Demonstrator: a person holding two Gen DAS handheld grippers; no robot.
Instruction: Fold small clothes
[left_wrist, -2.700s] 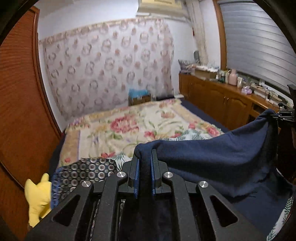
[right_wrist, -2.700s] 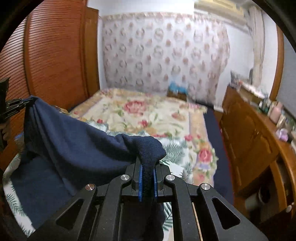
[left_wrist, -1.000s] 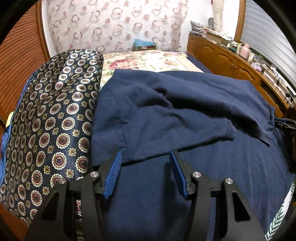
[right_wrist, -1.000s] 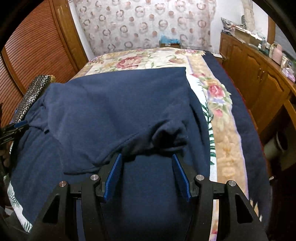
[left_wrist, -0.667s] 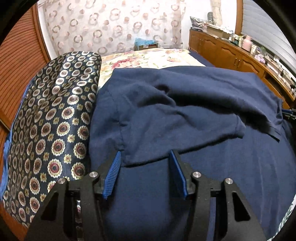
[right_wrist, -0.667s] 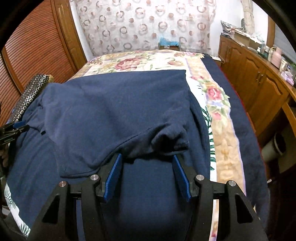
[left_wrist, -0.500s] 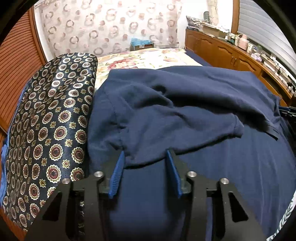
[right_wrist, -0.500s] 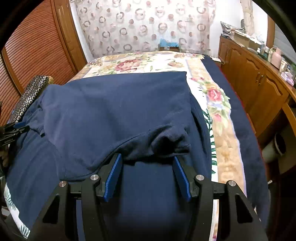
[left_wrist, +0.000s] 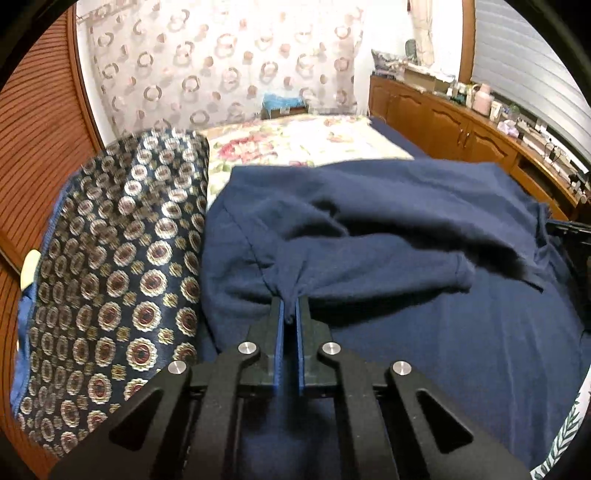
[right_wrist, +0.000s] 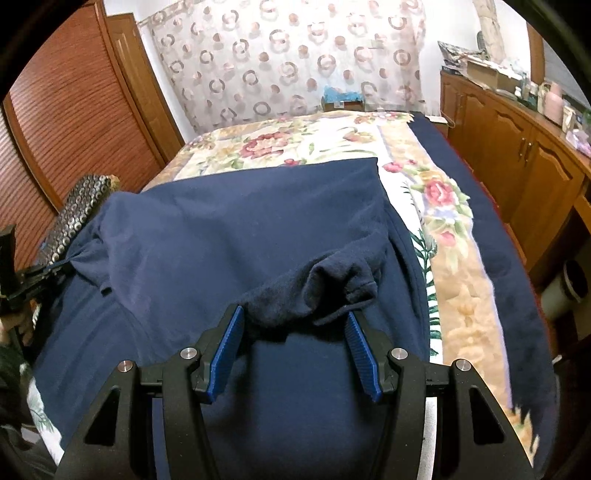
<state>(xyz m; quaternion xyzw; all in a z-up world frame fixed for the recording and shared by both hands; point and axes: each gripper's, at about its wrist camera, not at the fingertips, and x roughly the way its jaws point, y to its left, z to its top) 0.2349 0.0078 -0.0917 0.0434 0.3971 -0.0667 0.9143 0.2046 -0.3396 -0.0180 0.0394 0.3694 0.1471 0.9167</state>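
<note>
A navy garment (left_wrist: 388, 221) lies spread on the bed, folded over itself with a loose near edge. My left gripper (left_wrist: 290, 301) has its jaws closing on that near edge, and a tuft of navy fabric is pinched between the blue pads. In the right wrist view the same garment (right_wrist: 240, 221) fills the middle, and the left gripper (right_wrist: 55, 271) shows at the far left, gripping its corner. My right gripper (right_wrist: 293, 321) stands open, with a bunched sleeve (right_wrist: 332, 280) between and just beyond its fingertips; the pads are not pressing on it.
A dark patterned cushion (left_wrist: 110, 258) lies along the left of the garment. The floral bedspread (right_wrist: 295, 140) stretches beyond it to a curtained wall. Wooden cabinets (right_wrist: 517, 147) line the right side, and louvred wooden doors (right_wrist: 74, 110) the left.
The garment, earlier held up by both grippers, now lies on the bed. The left jaws have closed on its near edge. The right gripper stays open and still.
</note>
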